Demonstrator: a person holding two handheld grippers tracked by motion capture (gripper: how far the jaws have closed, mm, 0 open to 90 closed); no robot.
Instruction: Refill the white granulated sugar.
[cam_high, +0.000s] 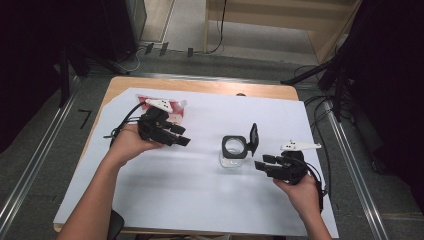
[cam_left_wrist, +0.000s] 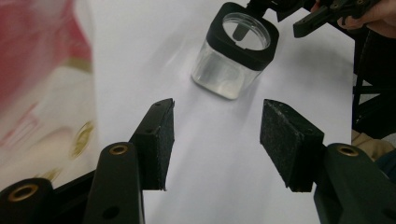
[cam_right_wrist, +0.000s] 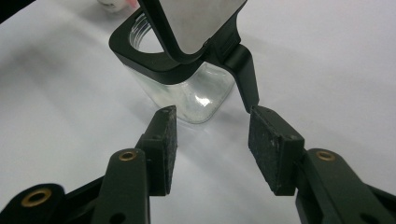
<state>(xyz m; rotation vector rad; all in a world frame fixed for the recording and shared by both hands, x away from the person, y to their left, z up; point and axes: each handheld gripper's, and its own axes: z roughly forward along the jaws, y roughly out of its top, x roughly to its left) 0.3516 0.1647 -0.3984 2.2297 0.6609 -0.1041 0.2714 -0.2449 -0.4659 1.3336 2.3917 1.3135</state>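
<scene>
A clear glass jar (cam_high: 233, 156) stands upright on the white sheet (cam_high: 200, 200), its long axis vertical and its round mouth facing straight up. Its body is squarish with rounded corners, and a black square collar rings the mouth. The black hinged lid (cam_high: 254, 139) is flipped open and stands nearly on edge at the jar's right side, joined to the collar by a black hinge arm. Through the glass the jar looks empty.

Well to the left of the jar, the left gripper (cam_high: 181, 135) is held in a hand above the sheet, its 2 jaws pointing toward the jar. In the left gripper view the jaws stand apart with nothing between the pads (cam_left_wrist: 161, 140), and the jar (cam_left_wrist: 233, 56) sits beyond their tips without touching them. A red and white packet (cam_high: 167, 106) lies behind that gripper, further left of the jar and toward the far edge of the sheet.

Just right of the jar, the right gripper (cam_high: 265, 164) points at it, low by the glass wall. Its jaws are parted too, gripping nothing; in the right gripper view the jar's corner (cam_right_wrist: 196, 93) lies just ahead of the gap. Between each gripper and the jar the sheet is bare.
</scene>
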